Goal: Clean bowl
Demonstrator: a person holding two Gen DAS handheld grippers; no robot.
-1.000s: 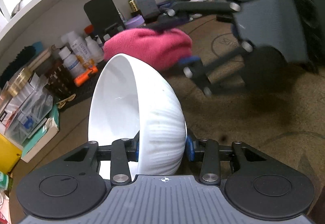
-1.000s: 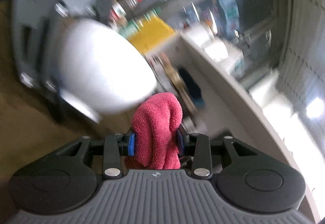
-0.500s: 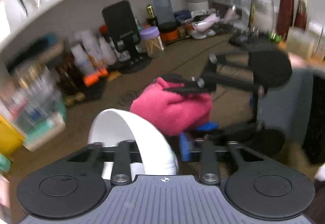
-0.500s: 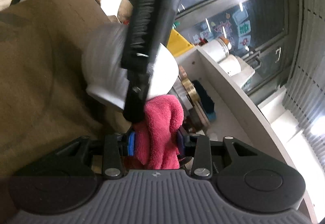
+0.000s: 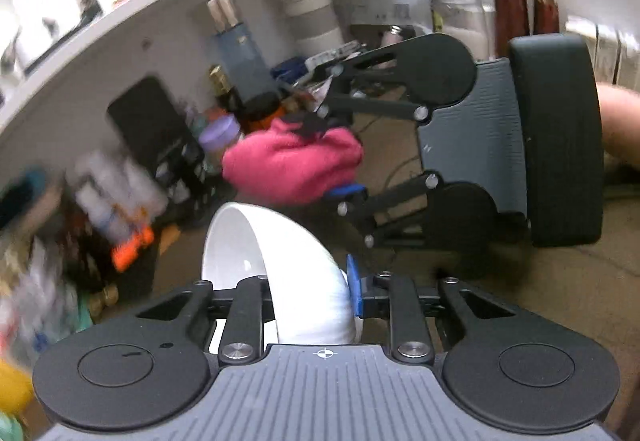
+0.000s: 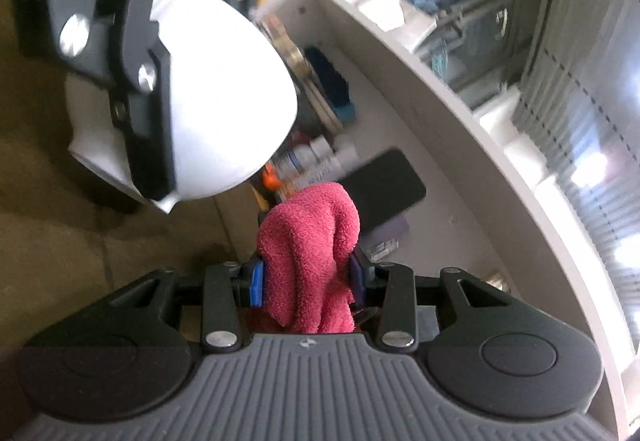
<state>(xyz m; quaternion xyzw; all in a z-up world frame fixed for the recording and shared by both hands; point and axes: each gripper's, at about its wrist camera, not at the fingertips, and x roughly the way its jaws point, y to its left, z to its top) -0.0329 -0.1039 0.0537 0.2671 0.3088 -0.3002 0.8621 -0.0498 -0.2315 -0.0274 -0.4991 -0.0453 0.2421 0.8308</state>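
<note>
A white bowl [image 5: 296, 261] hangs tilted on its side, its hollow facing left in the left wrist view. My left gripper [image 5: 310, 293] has the bowl's wall between its jaws, which are opening; the blue pad [image 5: 354, 289] still lies against the ribbed outside. Beyond the rim, my right gripper [image 5: 332, 161] is shut on a bunched red cloth [image 5: 280, 169], a little apart from the bowl. The right wrist view has the red cloth [image 6: 308, 241] squeezed in my right gripper [image 6: 306, 281], with the bowl [image 6: 224, 101] up left, the left finger [image 6: 148, 121] across it.
A brown tabletop [image 5: 540, 301] lies below. A curved white shelf wall [image 5: 120, 53] runs behind, crowded with bottles [image 5: 108, 209], a purple-lidded jar [image 5: 218, 133], a black slab [image 5: 148, 121] and jars. A person's forearm [image 5: 620, 129] shows at the right edge.
The left jaws stand narrower on the bowl than a second ago, and the bowl sits lower in that view. The right gripper with the cloth swung beside the bowl, then back beyond its rim.
</note>
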